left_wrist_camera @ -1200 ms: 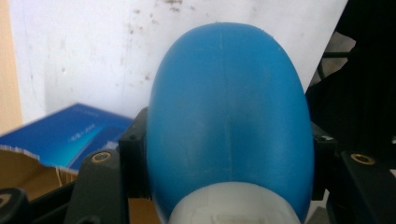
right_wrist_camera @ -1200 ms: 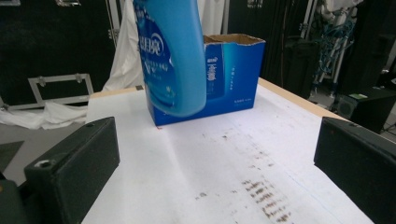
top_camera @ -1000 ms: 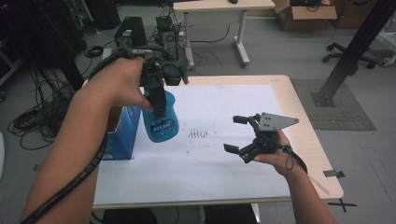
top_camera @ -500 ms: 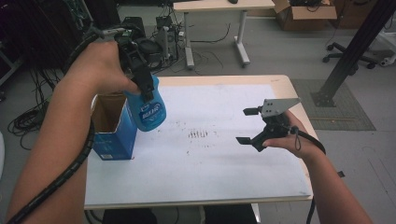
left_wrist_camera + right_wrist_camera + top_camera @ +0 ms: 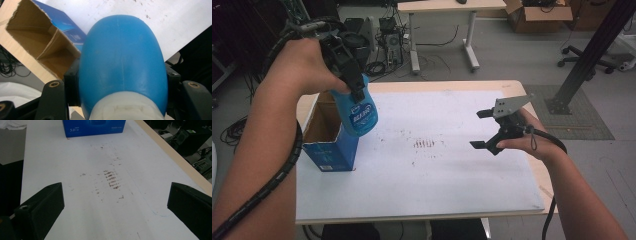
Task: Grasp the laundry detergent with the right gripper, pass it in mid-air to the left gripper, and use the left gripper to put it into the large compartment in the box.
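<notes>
Left gripper (image 5: 354,85) is clamped on the blue bottle's (image 5: 358,112) neck, dangling it over the open cardboard box (image 5: 328,145) at the frame's left so it drops straight in. Right gripper (image 5: 484,129), wide open and empty, just hovers mid-right.

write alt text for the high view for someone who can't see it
The left claw holds a blue plastic bottle in the air above an open blue cardboard box at the left of a white-topped table. At the right, the right claw hovers open and empty over the table, which has brown smudges near its middle.
</notes>
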`<act>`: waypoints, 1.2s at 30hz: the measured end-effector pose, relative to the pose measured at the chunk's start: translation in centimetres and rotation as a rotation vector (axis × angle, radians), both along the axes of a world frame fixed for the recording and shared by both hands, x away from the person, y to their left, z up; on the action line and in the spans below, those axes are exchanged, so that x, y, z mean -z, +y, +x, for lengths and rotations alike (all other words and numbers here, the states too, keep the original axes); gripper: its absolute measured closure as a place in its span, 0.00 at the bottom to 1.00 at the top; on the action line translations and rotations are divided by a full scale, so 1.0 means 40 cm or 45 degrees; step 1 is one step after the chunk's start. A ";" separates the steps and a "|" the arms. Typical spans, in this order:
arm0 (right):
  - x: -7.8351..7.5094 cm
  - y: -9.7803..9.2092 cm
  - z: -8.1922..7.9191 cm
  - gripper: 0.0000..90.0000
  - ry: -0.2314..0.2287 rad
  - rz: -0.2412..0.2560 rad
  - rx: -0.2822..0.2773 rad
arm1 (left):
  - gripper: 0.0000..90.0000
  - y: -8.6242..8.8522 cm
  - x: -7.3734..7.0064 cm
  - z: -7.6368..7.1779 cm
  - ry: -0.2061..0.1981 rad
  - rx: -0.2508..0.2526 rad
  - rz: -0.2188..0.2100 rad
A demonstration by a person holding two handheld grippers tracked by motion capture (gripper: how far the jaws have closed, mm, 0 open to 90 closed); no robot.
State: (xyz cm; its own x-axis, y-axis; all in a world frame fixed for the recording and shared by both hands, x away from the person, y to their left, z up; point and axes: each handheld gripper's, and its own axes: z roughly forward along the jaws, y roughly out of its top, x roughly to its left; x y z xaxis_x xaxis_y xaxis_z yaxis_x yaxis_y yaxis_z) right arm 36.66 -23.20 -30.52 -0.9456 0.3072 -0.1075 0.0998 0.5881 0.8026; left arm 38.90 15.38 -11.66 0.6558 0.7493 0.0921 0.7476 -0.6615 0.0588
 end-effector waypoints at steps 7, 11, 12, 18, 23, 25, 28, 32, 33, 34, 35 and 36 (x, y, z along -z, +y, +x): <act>-0.011 -0.007 0.006 0.01 0.024 -0.041 -0.002 | 0.43 0.037 -0.026 0.007 -0.009 -0.150 -0.003; -0.025 -0.008 0.009 0.01 0.029 -0.097 -0.012 | 0.43 0.068 -0.039 0.013 -0.005 -0.250 -0.014; -0.025 -0.008 0.009 0.01 0.029 -0.097 -0.012 | 0.43 0.076 -0.042 0.015 0.007 -0.275 -0.016; -0.042 -0.003 0.008 0.01 0.037 -0.167 -0.059 | 0.43 0.130 -0.042 0.031 0.031 -0.427 -0.037; -0.048 0.003 0.006 0.01 0.045 -0.179 -0.077 | 0.43 0.176 -0.045 0.039 0.018 -0.536 -0.029; -0.049 0.005 0.004 0.01 0.051 -0.195 -0.089 | 0.43 0.195 -0.049 0.043 0.001 -0.579 -0.044; -0.049 0.008 0.003 0.02 0.061 -0.216 -0.101 | 0.43 0.217 -0.050 0.045 -0.008 -0.626 -0.051; -0.050 0.010 0.004 0.02 0.082 -0.242 -0.111 | 0.43 0.238 -0.048 0.050 -0.013 -0.675 -0.054; -0.051 0.009 0.005 0.02 0.084 -0.252 -0.114 | 0.43 0.245 -0.046 0.051 -0.016 -0.687 -0.053; -0.051 0.009 0.005 0.02 0.084 -0.252 -0.114 | 0.43 0.245 -0.046 0.051 -0.016 -0.687 -0.053; -0.052 0.008 0.005 0.02 0.091 -0.256 -0.113 | 0.43 0.247 -0.045 0.052 -0.018 -0.688 -0.050; -0.055 0.006 0.005 0.02 0.093 -0.263 -0.112 | 0.43 0.248 -0.043 0.053 -0.019 -0.692 -0.044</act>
